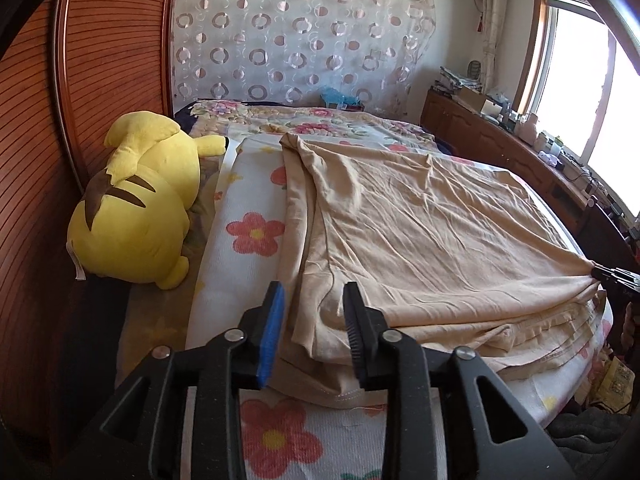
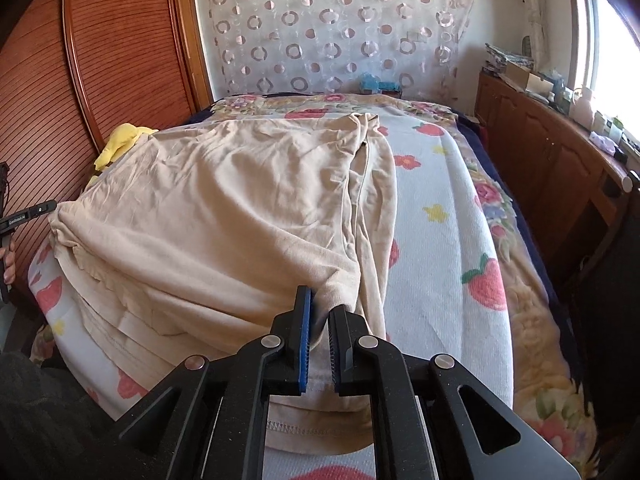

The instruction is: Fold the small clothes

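Note:
A beige garment (image 1: 420, 232) lies spread and partly folded on the flowered bed cover (image 1: 256, 236); it also shows in the right wrist view (image 2: 240, 216). My left gripper (image 1: 314, 300) is open, its jaws on either side of the garment's near left corner, with cloth between them but not pinched. My right gripper (image 2: 320, 308) is shut on the garment's near right corner and holds it slightly raised. In the left wrist view the right gripper (image 1: 600, 272) pinches the bunched cloth at the far right. In the right wrist view the left gripper (image 2: 48, 206) shows at the garment's left edge.
A yellow plush toy (image 1: 136, 208) lies at the bed's left side against a wooden slatted panel (image 1: 100, 60). A wooden cabinet (image 2: 552, 152) with clutter runs along the right under a window (image 1: 576, 80). A patterned curtain (image 2: 340, 28) hangs behind the bed.

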A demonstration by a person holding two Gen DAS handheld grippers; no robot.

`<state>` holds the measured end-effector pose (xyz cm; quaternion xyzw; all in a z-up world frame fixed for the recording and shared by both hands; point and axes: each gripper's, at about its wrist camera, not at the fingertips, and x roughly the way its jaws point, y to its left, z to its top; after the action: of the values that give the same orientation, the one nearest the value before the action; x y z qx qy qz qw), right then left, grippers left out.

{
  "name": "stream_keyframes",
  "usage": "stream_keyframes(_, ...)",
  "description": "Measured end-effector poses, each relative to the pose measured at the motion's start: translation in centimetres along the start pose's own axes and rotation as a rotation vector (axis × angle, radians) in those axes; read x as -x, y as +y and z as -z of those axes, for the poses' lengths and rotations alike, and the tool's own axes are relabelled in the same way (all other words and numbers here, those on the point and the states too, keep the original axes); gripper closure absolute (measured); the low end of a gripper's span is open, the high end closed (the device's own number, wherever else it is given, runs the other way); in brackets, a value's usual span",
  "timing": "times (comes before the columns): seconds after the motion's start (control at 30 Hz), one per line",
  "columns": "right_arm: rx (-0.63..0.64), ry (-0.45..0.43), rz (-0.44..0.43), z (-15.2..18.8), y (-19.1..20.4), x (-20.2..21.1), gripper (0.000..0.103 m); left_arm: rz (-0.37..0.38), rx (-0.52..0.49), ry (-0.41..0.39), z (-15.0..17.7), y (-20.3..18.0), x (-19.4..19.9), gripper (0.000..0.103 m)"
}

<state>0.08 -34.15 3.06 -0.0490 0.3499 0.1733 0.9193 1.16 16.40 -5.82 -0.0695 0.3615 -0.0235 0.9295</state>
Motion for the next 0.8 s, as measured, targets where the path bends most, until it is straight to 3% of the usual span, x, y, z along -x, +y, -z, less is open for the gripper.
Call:
stream_keyframes(0.27,0.025,-0.017,0.097,2.1,0.3,0.6,0.074,-0.001,-0.031,-0.003,1.6,-2.6,1.4,0.063)
stream_keyframes(0.37,0.010,-0.037,0.111,2.2,0.1,1.4,0.074,0.077,-0.032,-0.005,1.9,-4.5,1.4,0.063)
stream_keyframes(0.47,-0.002,-0.054,0.085,2.2,0.5,1.9,0.074,0.154,-0.063,0.016,2.4,-7.3,0.6,0.064)
stream_keyframes(0.6,0.030,-0.056,0.041,2.4,2.3,1.7,0.074,0.226,-0.119,0.076,3.1,-10.9,-1.3,0.075)
stream_keyframes(0.8,0.043,-0.043,0.007,2.6,3.9,0.3,0.073,0.258,-0.169,0.137,3.9,-14.3,-3.4,0.077)
